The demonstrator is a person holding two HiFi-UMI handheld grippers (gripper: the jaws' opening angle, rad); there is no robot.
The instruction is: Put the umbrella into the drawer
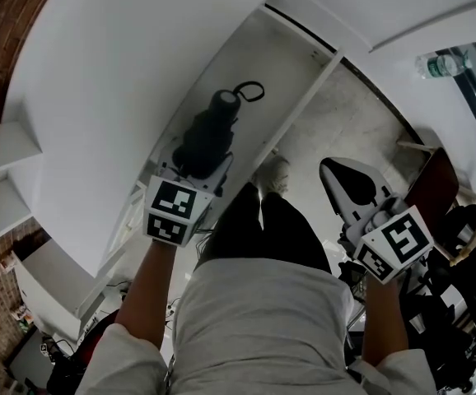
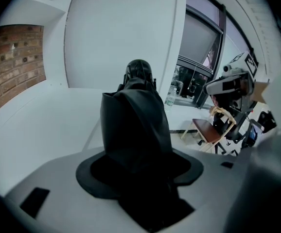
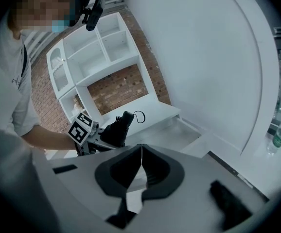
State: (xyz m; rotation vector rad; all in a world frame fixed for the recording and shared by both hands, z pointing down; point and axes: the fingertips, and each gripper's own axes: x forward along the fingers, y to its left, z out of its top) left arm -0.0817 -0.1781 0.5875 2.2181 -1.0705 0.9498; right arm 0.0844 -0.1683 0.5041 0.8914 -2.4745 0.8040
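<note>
Black umbrella held over the open white drawer

The left tongs (image 1: pixel 198 161) pinch the folded umbrella (image 1: pixel 212 130) above the drawer (image 1: pixel 291 64), at the end nearest the person; I cannot tell if it touches the bottom. The right tongs (image 1: pixel 337 171) are pressed together on nothing, well off to the side. It should go down flat, with its strap loop (image 1: pixel 253 91) inside the walls, before the tongs let go. I see nothing else in the drawer.

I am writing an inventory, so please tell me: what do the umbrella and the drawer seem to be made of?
Umbrella: black fabric, matte, probably nylon or polyester; it lies in soft folds. Its handle looks like hard dark plastic. Drawer: smooth white painted or laminated board, likely wood-based; flat panels with an even sheen.
</note>
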